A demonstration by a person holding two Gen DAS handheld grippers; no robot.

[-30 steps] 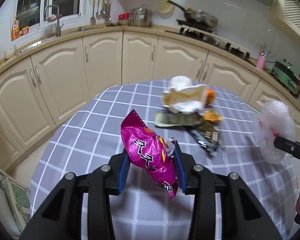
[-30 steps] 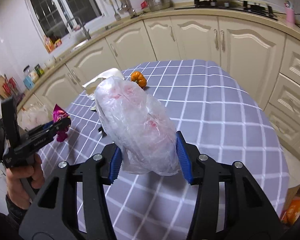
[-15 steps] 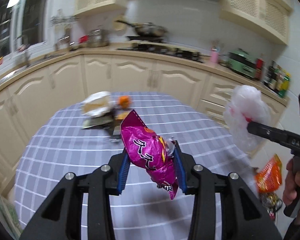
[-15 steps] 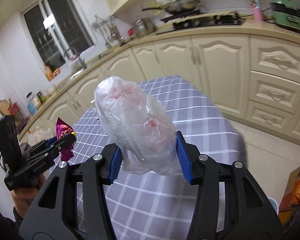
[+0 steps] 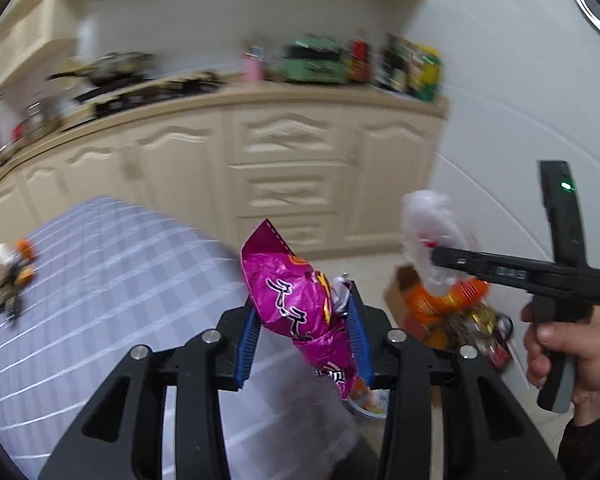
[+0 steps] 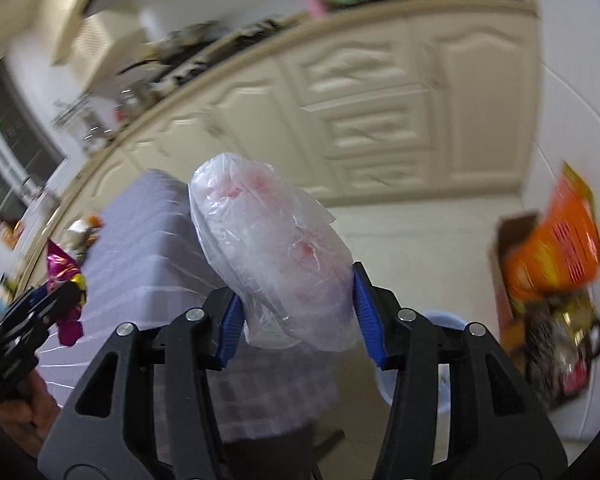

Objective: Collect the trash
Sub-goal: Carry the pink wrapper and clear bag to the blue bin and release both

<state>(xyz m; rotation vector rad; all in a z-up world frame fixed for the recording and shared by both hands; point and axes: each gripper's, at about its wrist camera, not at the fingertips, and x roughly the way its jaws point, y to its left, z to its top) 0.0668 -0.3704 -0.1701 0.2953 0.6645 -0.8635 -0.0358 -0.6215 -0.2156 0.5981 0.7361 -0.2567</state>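
My left gripper is shut on a magenta snack wrapper, held in the air past the table's right edge. My right gripper is shut on a crumpled clear plastic bag with red print, also off the table. In the left wrist view the right gripper and its bag hang above a cardboard box of trash on the floor. A light blue bin shows partly behind my right fingers. More trash lies on the checked table at far left.
The box of trash stands on the floor by the white wall, an orange packet sticking out. Cream cabinets run behind. The table edge is at my left.
Both grippers have swung right, away from the table and toward the floor by the wall. The box of trash has come into view. Both still hold their items.
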